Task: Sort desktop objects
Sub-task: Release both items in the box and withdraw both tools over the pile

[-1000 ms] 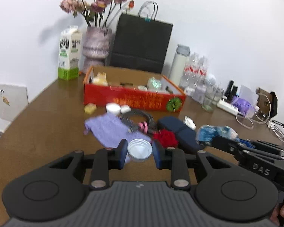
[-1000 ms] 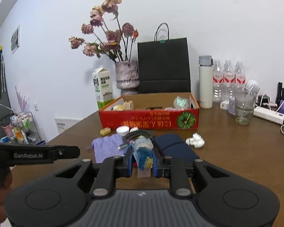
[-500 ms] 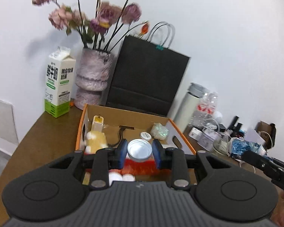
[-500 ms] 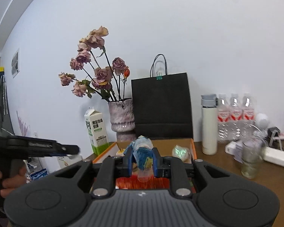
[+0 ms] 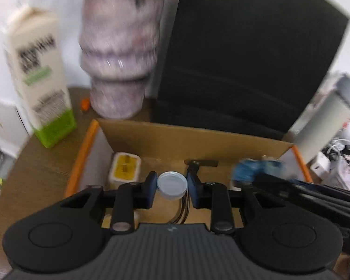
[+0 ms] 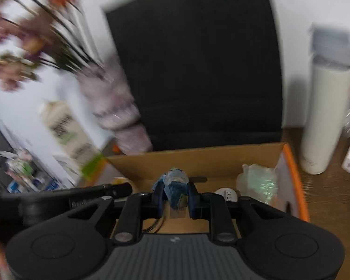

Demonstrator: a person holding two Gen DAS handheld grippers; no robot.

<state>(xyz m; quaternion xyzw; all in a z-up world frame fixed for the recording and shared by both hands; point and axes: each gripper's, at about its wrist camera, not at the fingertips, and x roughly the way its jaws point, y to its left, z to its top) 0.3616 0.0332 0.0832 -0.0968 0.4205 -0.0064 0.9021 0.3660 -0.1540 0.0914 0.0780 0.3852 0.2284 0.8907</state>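
Left gripper (image 5: 172,190) clamps a light, rigid lid (image 5: 172,185) by its rim; right gripper (image 6: 175,197), at 3 o'clock, pinches a soft, seemingly crumpled wrapper (image 6: 175,185) over the box (image 5: 198,143).

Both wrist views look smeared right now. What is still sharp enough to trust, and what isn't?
Left wrist view: the left gripper and its round white lid stay crisp; vase and milk carton are motion-smeared.
Right wrist view: the right gripper and blue crumpled wrapper read clearly; flowers and black bag blur, edges bowed by fisheye.
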